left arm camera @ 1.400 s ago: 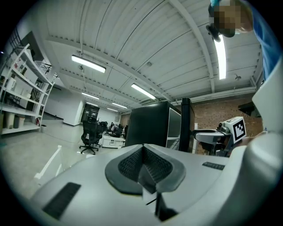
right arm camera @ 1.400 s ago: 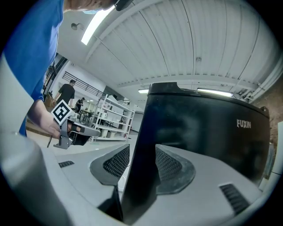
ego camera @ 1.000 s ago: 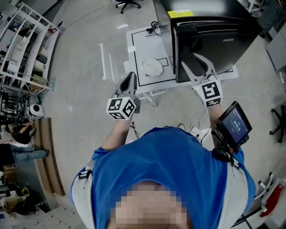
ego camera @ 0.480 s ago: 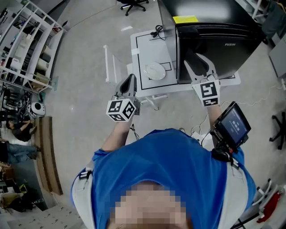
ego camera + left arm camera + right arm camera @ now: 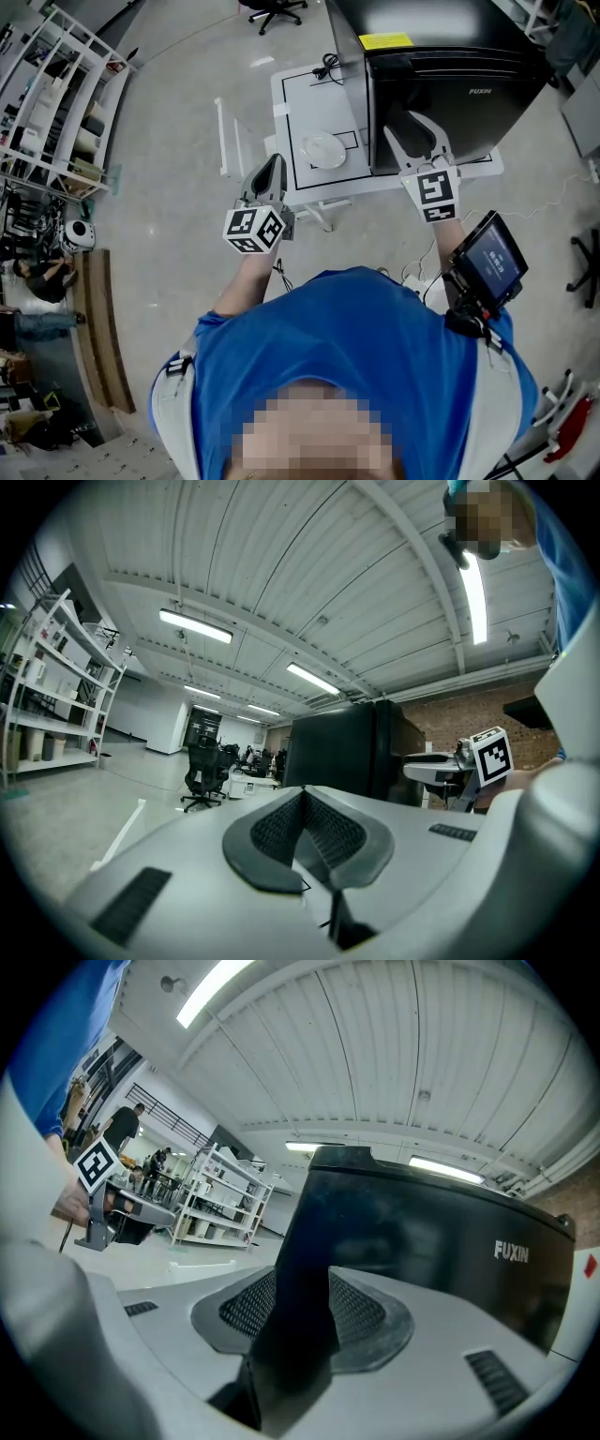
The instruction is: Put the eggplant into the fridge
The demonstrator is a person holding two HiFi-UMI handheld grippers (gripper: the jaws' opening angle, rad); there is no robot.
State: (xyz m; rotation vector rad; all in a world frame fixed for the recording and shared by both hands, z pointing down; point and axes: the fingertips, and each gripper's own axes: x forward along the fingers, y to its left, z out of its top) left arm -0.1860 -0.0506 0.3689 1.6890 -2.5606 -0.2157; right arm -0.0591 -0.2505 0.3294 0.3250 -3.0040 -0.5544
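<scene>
No eggplant shows in any view. The black fridge (image 5: 450,94) stands shut at the upper right, beside a white table (image 5: 309,89) that bears an empty white plate (image 5: 323,148). My right gripper (image 5: 410,129) is held level in front of the fridge's door with its jaws spread. In the right gripper view the door's left edge (image 5: 302,1232) fills the gap of that gripper (image 5: 300,1283); whether the pads touch it I cannot tell. My left gripper (image 5: 273,162) is shut on nothing and hangs before the table's near edge; its pads meet in the left gripper view (image 5: 303,797).
White shelving racks (image 5: 56,103) line the left side, with people (image 5: 37,272) near them. An office chair (image 5: 272,9) stands beyond the table, and a white frame (image 5: 223,131) lies on the floor to its left. A small screen (image 5: 487,262) rides on my right forearm.
The head view has shifted slightly. Both grippers keep their places and their jaws stand as before.
</scene>
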